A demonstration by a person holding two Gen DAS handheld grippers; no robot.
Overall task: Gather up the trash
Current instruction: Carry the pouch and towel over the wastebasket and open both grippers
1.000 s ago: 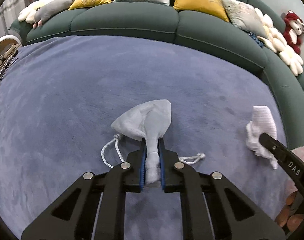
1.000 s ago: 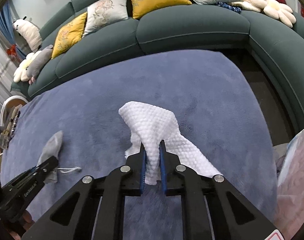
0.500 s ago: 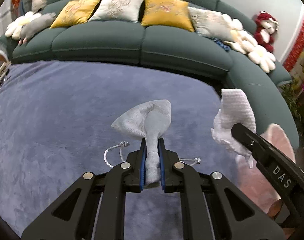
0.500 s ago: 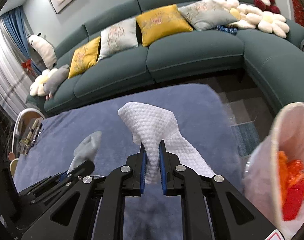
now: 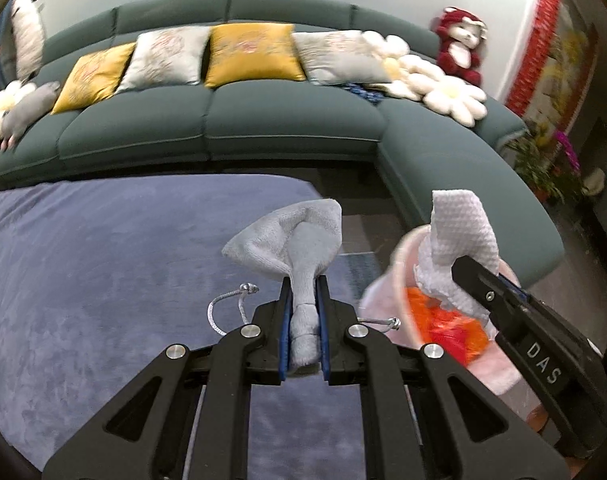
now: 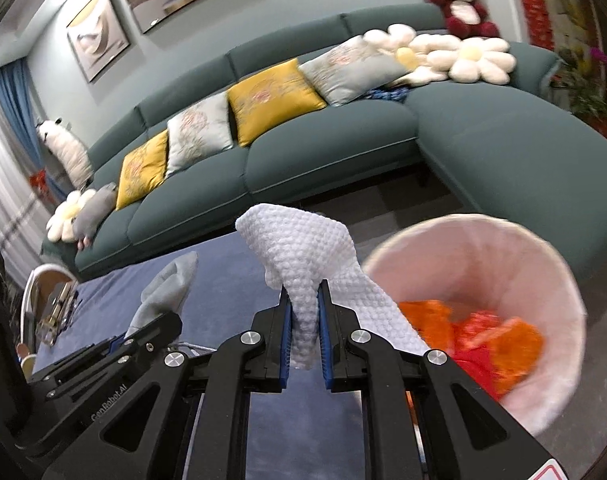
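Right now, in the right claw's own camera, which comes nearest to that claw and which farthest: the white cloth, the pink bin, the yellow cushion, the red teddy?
1. White cloth: pinched in the right claw itself.
2. Pink bin: just right, below the claw.
3. Yellow cushion: on the sofa, center back.
4. Red teddy: sofa's back, upper right; farthest.

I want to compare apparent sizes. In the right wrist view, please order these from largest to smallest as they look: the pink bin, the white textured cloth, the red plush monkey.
1. pink bin
2. white textured cloth, though nearness to the camera enlarges it
3. red plush monkey, far away on the sofa back
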